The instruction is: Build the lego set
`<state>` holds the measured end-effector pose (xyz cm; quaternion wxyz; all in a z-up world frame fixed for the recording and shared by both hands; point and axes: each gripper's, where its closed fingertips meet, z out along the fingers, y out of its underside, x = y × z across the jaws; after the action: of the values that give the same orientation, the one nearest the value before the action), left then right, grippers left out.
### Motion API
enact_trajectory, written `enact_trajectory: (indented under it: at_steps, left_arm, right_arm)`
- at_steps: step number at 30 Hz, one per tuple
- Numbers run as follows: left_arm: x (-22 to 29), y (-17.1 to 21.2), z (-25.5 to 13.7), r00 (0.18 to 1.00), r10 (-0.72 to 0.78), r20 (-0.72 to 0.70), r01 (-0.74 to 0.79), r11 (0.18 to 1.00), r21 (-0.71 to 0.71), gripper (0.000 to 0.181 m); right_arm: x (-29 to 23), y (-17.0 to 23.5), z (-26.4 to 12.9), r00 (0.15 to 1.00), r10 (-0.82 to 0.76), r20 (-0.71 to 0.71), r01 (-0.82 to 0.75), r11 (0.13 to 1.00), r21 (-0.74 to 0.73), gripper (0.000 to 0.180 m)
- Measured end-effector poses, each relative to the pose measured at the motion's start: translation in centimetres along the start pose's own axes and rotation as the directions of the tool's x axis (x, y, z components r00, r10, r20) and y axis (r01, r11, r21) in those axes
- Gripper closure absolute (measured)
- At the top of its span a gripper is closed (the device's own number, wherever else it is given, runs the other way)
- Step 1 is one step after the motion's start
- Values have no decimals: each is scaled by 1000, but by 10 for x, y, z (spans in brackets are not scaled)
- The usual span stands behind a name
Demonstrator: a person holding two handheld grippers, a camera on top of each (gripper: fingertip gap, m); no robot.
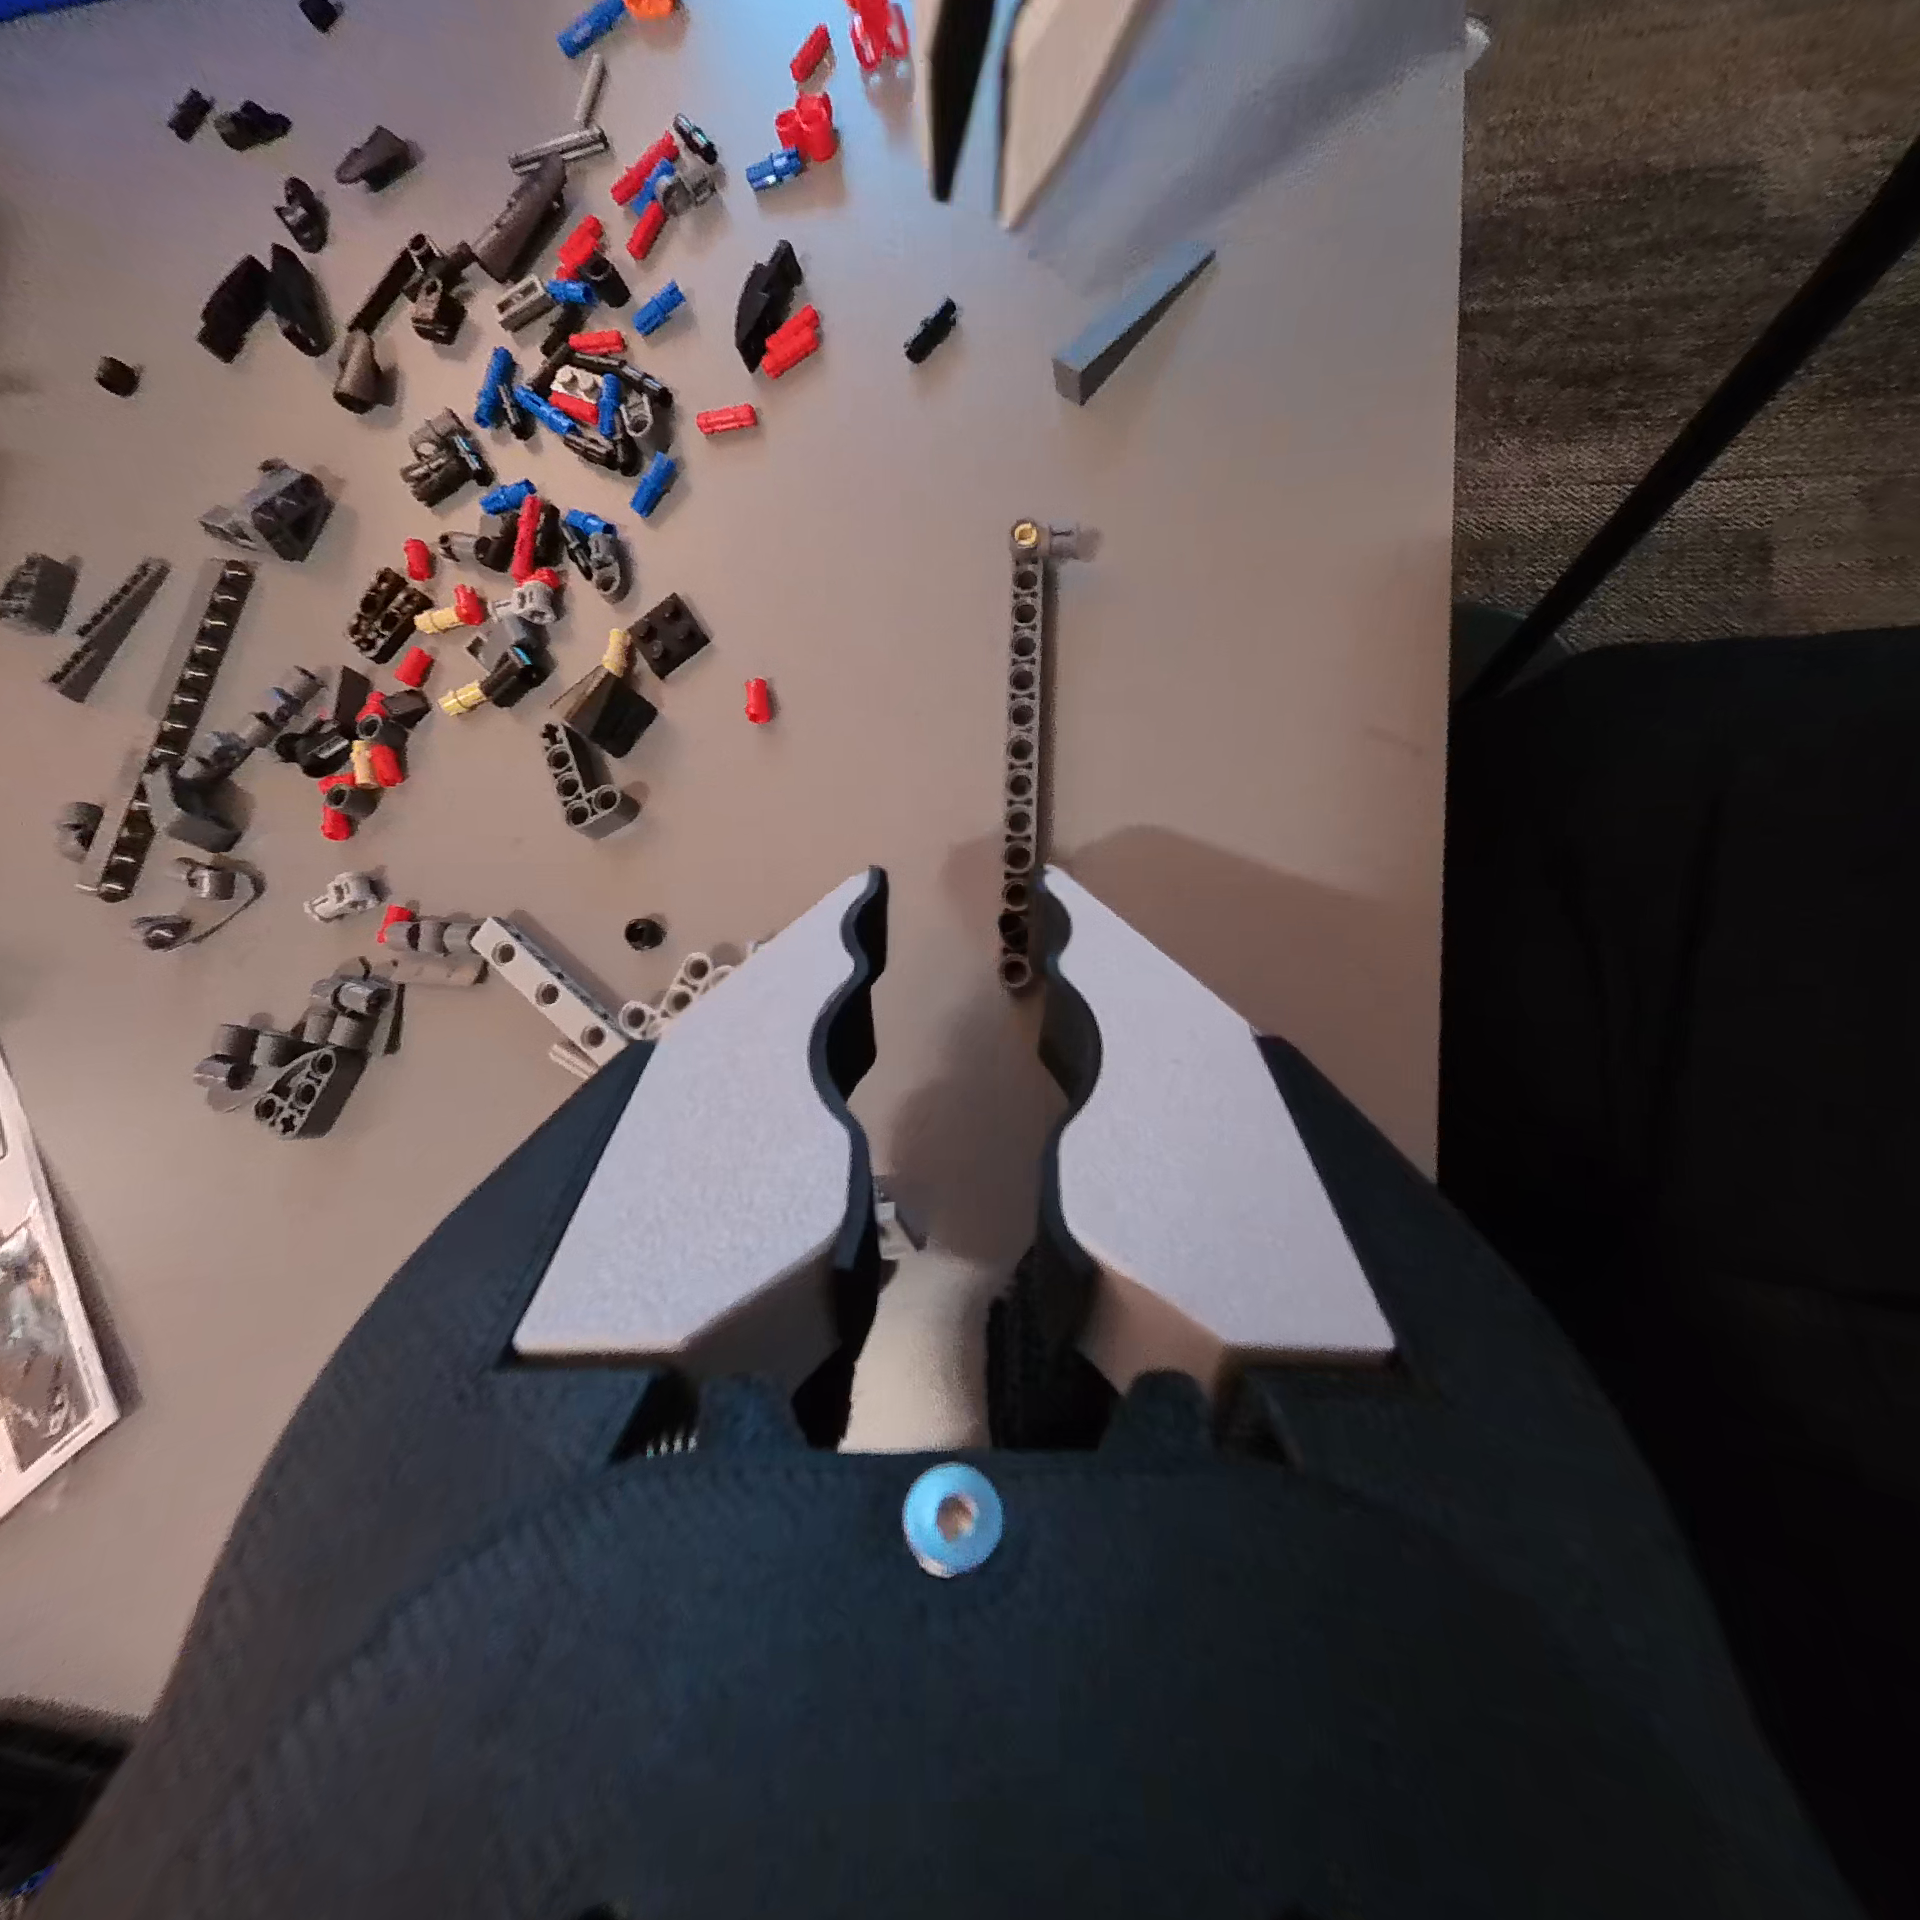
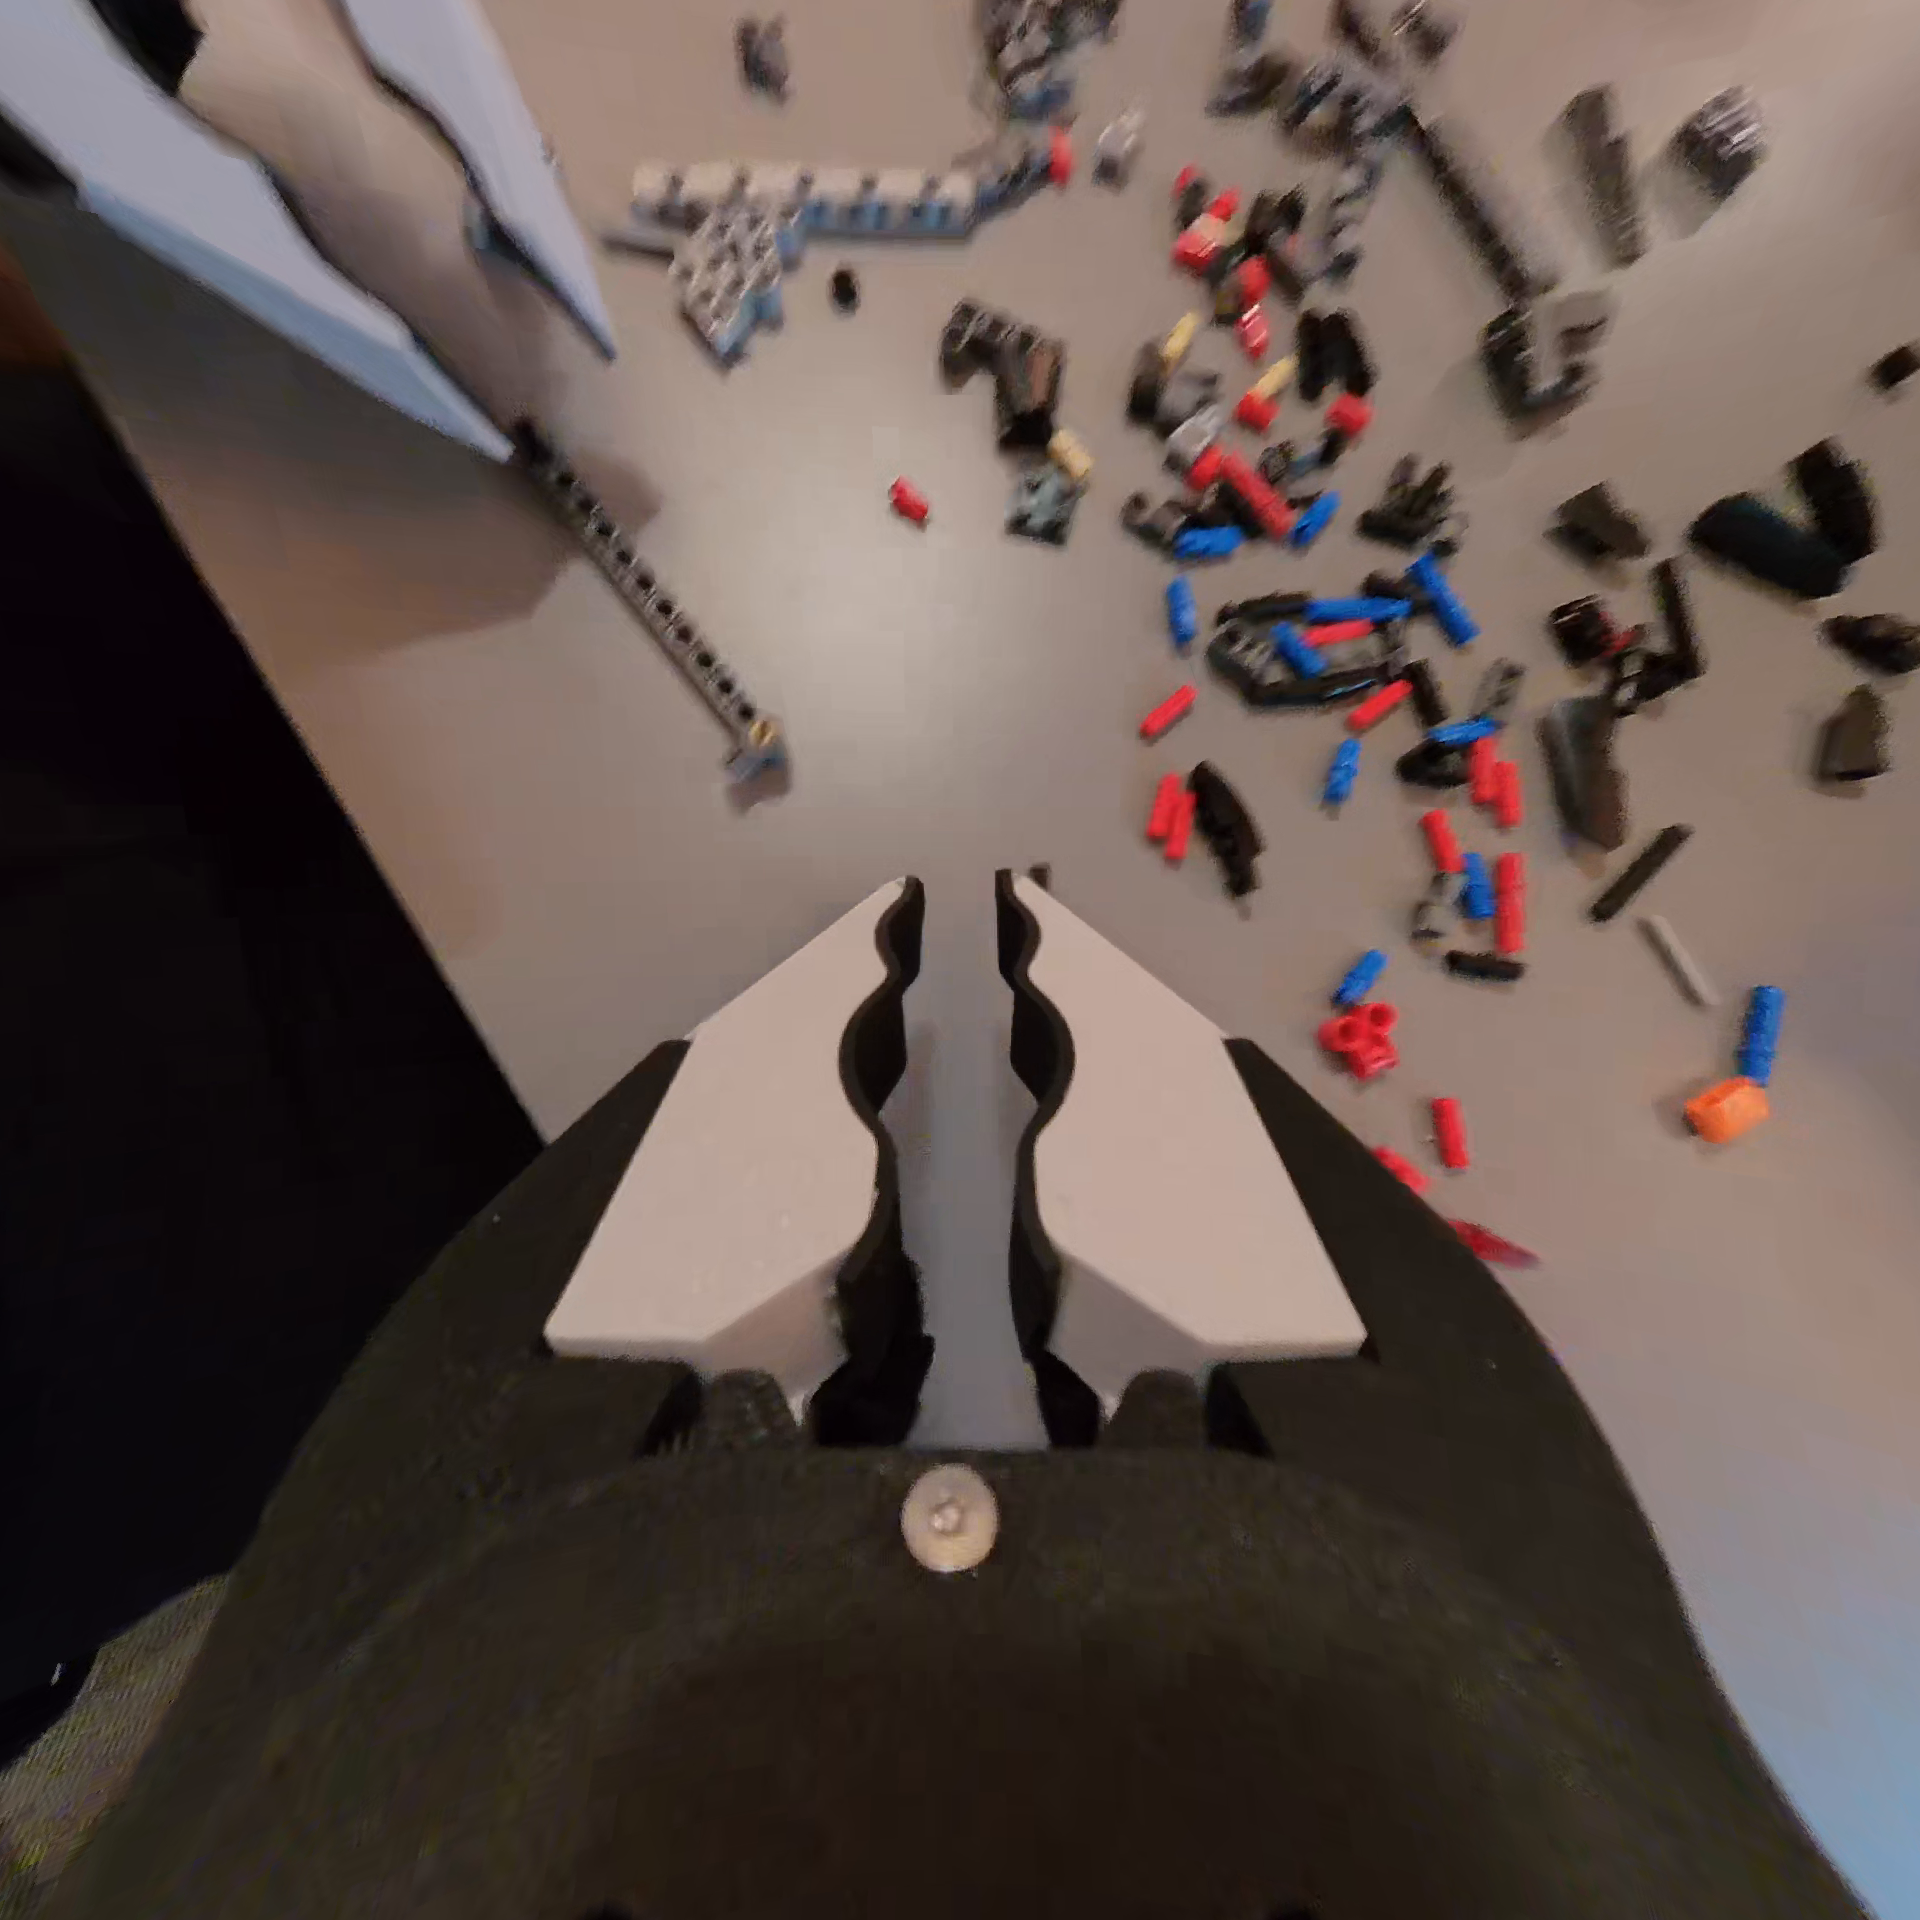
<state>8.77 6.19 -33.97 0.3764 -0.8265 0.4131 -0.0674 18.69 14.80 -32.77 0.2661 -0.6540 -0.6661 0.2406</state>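
Observation:
A long dark grey holed beam (image 1: 1023,748) lies flat on the grey table (image 1: 1247,675), with a tan pin at its far end. My left gripper (image 1: 964,888) is open and low over the table. The beam's near end lies between its fingers, close to the right finger (image 1: 1143,1091), and is not clamped. In the right wrist view the same beam (image 2: 644,592) runs out from under the left gripper (image 2: 561,400). My right gripper (image 2: 958,885) hovers over bare table, empty, with a narrow gap between its fingers. Its blurred fingers (image 1: 1060,104) show at the top of the left wrist view.
Several loose red, blue, black and grey pieces (image 1: 520,468) lie scattered left of the beam, also in the right wrist view (image 2: 1351,623). A light grey partial assembly (image 2: 790,208) lies farther off. A booklet (image 1: 42,1299) lies at the left. The table edge (image 1: 1449,831) runs just right of the beam. There is about 15 cm between the tips of the two grippers.

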Motion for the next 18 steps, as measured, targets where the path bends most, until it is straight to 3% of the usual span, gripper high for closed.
enact_trajectory:
  at_steps: [9,18]
  left_arm:
    - [-3,4,-8,1000,-4,31,4,1000,8,158]
    - [-20,-1,-2,998,-32,58,30,999,38,161]
  right_arm:
    - [17,-27,33,1000,-12,-1,12,1000,-15,170]
    - [28,-22,21,1000,15,-21,-15,1000,-2,172]
